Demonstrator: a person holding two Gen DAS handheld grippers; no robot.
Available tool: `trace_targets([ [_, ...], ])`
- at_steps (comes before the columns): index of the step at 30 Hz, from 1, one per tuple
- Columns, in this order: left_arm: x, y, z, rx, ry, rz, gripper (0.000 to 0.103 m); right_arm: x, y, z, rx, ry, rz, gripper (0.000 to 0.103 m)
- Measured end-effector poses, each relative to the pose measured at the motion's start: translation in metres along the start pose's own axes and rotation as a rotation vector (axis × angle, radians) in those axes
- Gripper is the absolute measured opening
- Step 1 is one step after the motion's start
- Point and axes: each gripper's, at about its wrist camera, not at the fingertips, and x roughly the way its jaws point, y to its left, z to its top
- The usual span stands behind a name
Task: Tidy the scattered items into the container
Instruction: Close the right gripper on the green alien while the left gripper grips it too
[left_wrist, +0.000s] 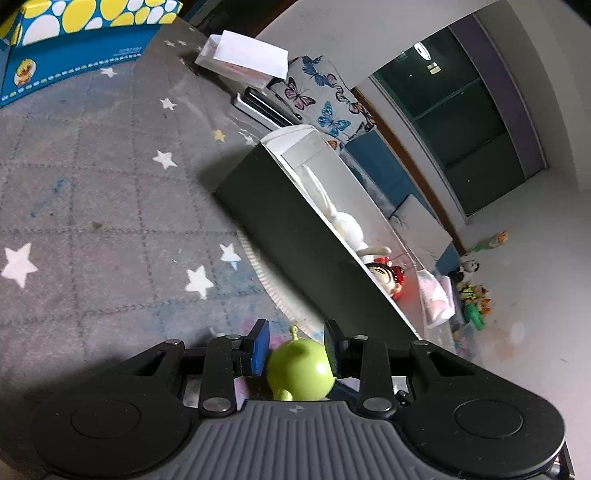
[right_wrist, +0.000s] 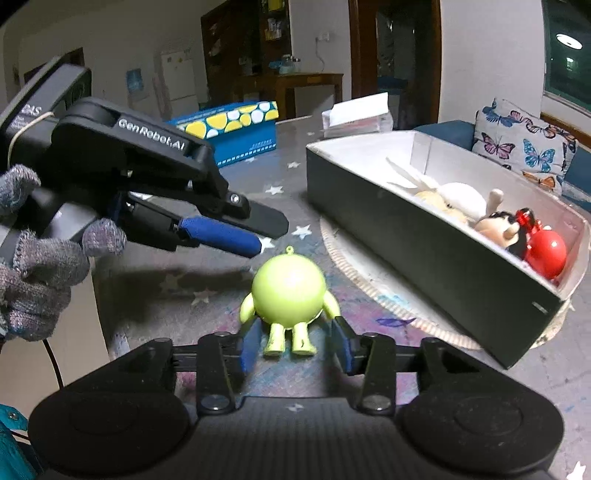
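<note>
Lying on the tabletop (right_wrist: 177, 291), the green toy (right_wrist: 288, 288) has its legs toward the right gripper (right_wrist: 297, 349), whose fingers are spread wide on both sides of the legs and touch nothing. The left gripper (right_wrist: 267, 236) comes in from 10 o'clock. Its fingers are also released, and their tips hang just beside the toy's round head. In the left wrist view the head shows between the two blue pads, but nothing is squeezed.

The box (right_wrist: 406, 236) stands at 2 o'clock from the toy, on a round mat (right_wrist: 354, 269), and already holds a white rabbit (right_wrist: 461, 201) and a red figure (right_wrist: 546, 254).

The risk, I think, is the crowding. Two grippers are aimed at one small toy, so they may knock together or push it away. The head is smooth and round, so a closing pad that meets it off centre could make it slip out and roll. The near wall of the box is tall, and a low carry could hit it.
</note>
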Motion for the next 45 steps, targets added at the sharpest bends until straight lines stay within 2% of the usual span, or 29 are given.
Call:
trace_targets([
  [2, 0.003, 0.002, -0.001, -0.013, 0.009, -0.005, 0.035, -0.002, -0.002, 0.002, 0.005, -0.011, -0.003, 0.05],
  [3, 0.004, 0.003, -0.001, -0.021, 0.015, -0.005, 0.035, -0.002, -0.003, 0.003, 0.007, -0.015, -0.007, 0.057],
  [10, 0.011, 0.005, -0.001, -0.035, 0.037, -0.006, 0.036, 0.006, -0.009, 0.007, 0.032, -0.029, 0.002, 0.061],
  [20, 0.014, 0.004, 0.0, -0.026, 0.048, -0.013, 0.036, 0.013, -0.001, 0.006, 0.049, -0.016, 0.049, 0.06],
  [28, 0.015, 0.002, -0.001, -0.006, 0.047, -0.013, 0.037, 0.013, -0.005, 0.005, 0.092, -0.016, 0.055, 0.048],
  [34, 0.015, 0.002, -0.003, -0.008, 0.047, -0.009, 0.038, 0.014, -0.006, 0.004, 0.099, -0.013, 0.052, 0.048],
  [45, 0.012, -0.01, -0.007, 0.079, 0.026, 0.013, 0.036, 0.012, -0.003, 0.003, 0.103, -0.021, 0.042, 0.048],
])
